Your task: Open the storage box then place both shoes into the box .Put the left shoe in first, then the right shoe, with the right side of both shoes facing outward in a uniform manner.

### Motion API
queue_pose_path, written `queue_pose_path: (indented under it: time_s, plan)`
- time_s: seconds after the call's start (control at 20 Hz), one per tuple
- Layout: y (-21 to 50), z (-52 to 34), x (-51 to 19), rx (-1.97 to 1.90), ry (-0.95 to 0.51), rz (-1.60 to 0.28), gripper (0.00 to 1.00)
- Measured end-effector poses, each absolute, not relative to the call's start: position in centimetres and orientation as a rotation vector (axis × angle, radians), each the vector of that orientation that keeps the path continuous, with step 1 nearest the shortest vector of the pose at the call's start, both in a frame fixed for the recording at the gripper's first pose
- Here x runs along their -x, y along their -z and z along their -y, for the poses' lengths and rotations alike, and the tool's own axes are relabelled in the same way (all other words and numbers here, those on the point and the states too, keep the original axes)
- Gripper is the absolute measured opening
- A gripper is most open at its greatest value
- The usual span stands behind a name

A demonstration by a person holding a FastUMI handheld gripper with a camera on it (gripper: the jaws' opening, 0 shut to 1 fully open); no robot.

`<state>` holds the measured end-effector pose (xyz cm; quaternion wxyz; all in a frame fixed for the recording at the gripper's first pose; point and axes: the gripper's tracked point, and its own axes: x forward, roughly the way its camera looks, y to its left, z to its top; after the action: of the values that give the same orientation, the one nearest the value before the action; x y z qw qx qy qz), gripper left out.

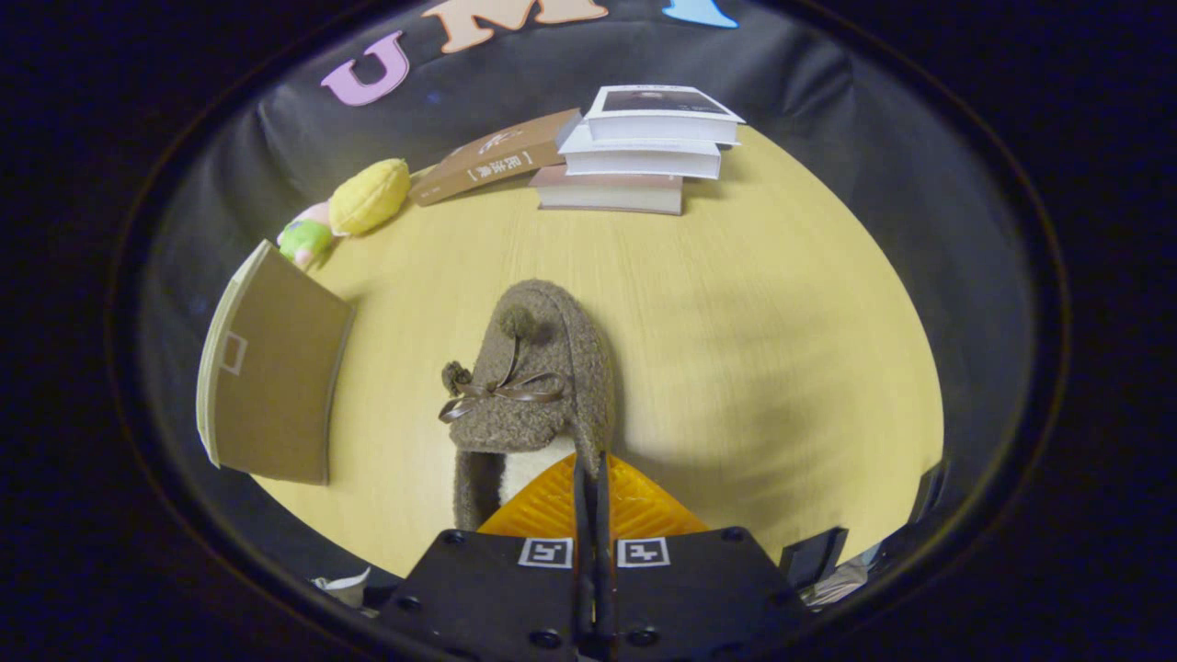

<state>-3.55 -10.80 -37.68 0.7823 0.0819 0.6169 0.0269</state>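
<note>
1 shoe [538,386] lies on the table [754,349], toe pointing away, its heel rim clenched between the gripper [591,478] fingers, which are pressed nearly together. To its left stands the box [276,386]. Beyond lie 4 books [634,152] and a plush toy [354,210].

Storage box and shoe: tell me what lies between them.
Gripper view: only bare wooden tabletop separates the storage box from the brown fuzzy shoe. The claw is pinched shut on the shoe's rim.
</note>
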Motion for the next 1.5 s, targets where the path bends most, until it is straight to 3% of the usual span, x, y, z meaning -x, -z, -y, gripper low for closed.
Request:
queue_pose_path:
  time_s: [0.65, 1.5]
  plan:
    - [30.2, 3.8, 2.5, -0.320, -0.033, -1.235, 0.04]
    - [20.8, -13.7, -0.7, -0.402, -0.190, -1.082, 0.04]
